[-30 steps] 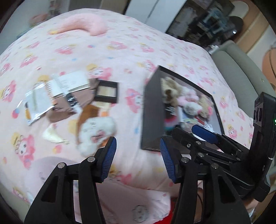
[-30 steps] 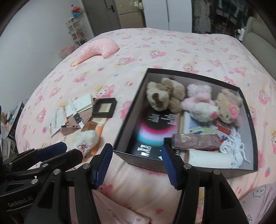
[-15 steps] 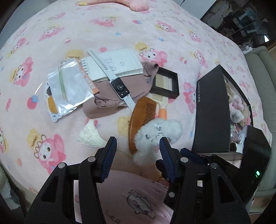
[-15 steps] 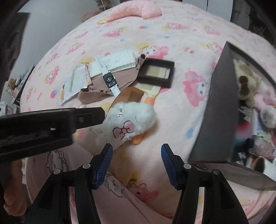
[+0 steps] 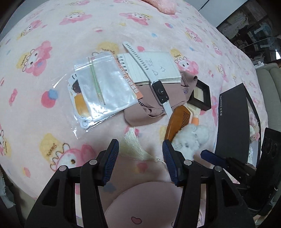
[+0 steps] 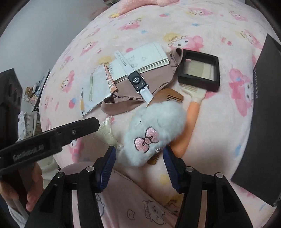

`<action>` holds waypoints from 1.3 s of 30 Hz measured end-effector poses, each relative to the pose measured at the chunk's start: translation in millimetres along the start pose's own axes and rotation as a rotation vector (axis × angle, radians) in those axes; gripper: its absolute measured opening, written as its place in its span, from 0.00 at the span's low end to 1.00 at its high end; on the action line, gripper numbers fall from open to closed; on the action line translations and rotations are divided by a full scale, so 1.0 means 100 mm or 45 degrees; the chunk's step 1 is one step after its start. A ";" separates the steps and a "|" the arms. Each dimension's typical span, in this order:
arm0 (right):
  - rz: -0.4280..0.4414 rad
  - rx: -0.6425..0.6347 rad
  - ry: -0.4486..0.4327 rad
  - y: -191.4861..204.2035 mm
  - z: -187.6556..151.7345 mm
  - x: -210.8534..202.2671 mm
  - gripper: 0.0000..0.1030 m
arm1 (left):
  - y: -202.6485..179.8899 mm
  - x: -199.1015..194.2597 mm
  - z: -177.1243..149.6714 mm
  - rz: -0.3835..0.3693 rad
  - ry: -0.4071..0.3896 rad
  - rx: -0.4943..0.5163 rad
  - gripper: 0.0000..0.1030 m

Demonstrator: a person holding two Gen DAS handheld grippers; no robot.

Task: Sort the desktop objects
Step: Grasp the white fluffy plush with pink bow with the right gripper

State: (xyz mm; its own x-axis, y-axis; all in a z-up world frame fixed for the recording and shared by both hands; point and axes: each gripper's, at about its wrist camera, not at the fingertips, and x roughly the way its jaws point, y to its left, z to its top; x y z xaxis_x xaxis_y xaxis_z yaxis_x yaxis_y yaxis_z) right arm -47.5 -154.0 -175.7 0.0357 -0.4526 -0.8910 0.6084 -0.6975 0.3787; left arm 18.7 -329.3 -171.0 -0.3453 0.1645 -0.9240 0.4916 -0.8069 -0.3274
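Observation:
A pile of small objects lies on the pink bed. A white fluffy plush [image 6: 154, 129] with a pink bow lies on a brown comb [image 6: 168, 96]; it also shows in the left wrist view [image 5: 191, 138]. A white smartwatch [image 5: 158, 89] lies across a notepad [image 5: 154, 68] and a brown fabric pouch [image 5: 156, 108]. A clear zip bag [image 5: 103, 89] lies to the left. My right gripper [image 6: 139, 156] is open, its jaws straddling the plush's near end. My left gripper [image 5: 140, 152] is open over a cream tassel [image 5: 135, 149].
A black storage box [image 5: 233, 121] stands at the right, seen in the right wrist view [image 6: 263, 122] too. A small black framed case [image 6: 200, 68] lies by an orange-handled brush [image 6: 191, 115]. A pink pillow [image 5: 166, 7] lies at the far edge.
Both grippers have swung left from the black box and come down toward the pile. The right gripper now frames the white plush; the left is over the tassel.

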 end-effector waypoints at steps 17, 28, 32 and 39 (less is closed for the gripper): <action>0.194 0.031 0.068 0.05 0.06 0.18 0.35 | 0.22 -0.02 -0.03 -0.146 -0.006 -0.053 0.50; -0.038 0.029 -0.153 -0.12 0.64 0.09 0.35 | -0.08 0.44 0.01 -0.223 0.217 0.240 0.34; 0.010 -0.029 -0.066 0.01 0.76 0.39 0.35 | -0.03 0.40 0.00 -0.178 0.173 0.201 0.32; 0.014 -0.042 0.004 0.11 0.46 0.40 0.19 | 0.27 0.04 0.00 -0.132 -0.001 0.076 0.23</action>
State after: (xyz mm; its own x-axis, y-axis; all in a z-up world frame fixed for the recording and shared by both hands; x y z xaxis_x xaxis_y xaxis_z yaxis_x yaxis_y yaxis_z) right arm -75.3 -205.6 -195.8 0.0449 -0.4586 -0.8875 0.6339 -0.6735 0.3801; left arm 29.9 -350.2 -183.5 -0.3921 0.2485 -0.8857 0.4046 -0.8181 -0.4087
